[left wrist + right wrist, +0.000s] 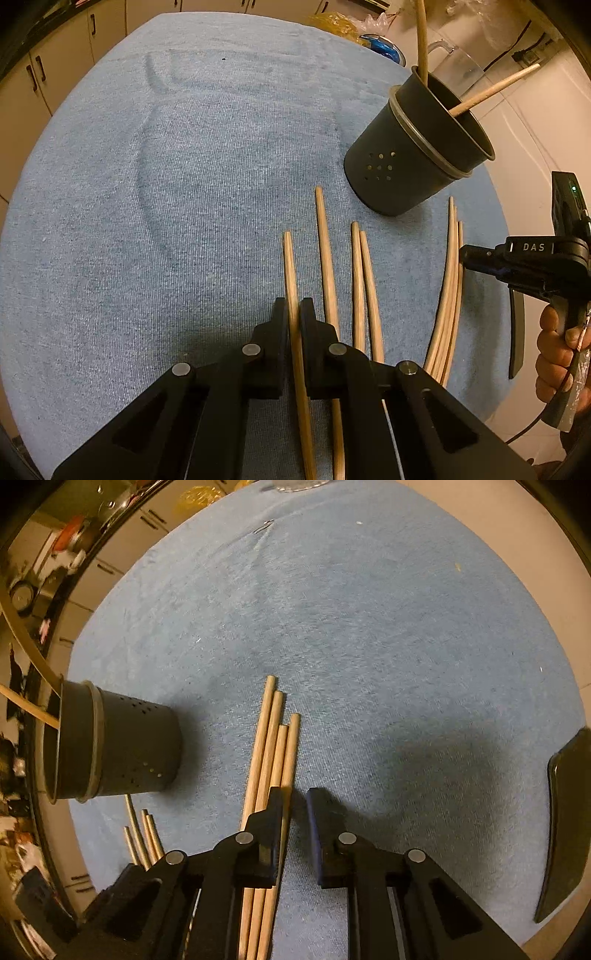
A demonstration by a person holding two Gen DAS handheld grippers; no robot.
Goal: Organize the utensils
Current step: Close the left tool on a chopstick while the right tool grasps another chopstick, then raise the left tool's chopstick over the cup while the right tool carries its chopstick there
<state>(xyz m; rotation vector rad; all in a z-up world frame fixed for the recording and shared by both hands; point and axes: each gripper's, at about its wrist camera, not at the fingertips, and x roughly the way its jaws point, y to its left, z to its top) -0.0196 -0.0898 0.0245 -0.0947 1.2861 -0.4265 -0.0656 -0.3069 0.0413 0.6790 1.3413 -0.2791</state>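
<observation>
A blue-grey cloth (177, 192) covers the work surface; pale cabinet doors (55, 66) line the background at ten o'clock in the left wrist view.

Left wrist view: the left gripper (294, 314) points steeply down, its jaws closed on a single wooden stick (290, 266) that runs between the pads toward twelve o'clock. Three more loose sticks (327, 258) lie just beside it on the cloth, roughly parallel. A bundle of four sticks (448, 280) lies at three o'clock. A dark perforated utensil holder (402, 166) stands at one o'clock, upright on the cloth, with two sticks in the holder (491, 90) leaning out over its rim. At the right edge a hand (557, 354) grips the handle of the second tool.

Right wrist view: the right gripper (294, 797) stands over the bundle of four sticks (267, 746). Its jaws stand narrowly apart; the left finger (271, 823) overlaps the rightmost sticks, while the right finger (321, 830) is clear of them, so no grip shows. The utensil holder (122, 746) is at nine o'clock. A dark flat object (565, 819) lies at three o'clock.
</observation>
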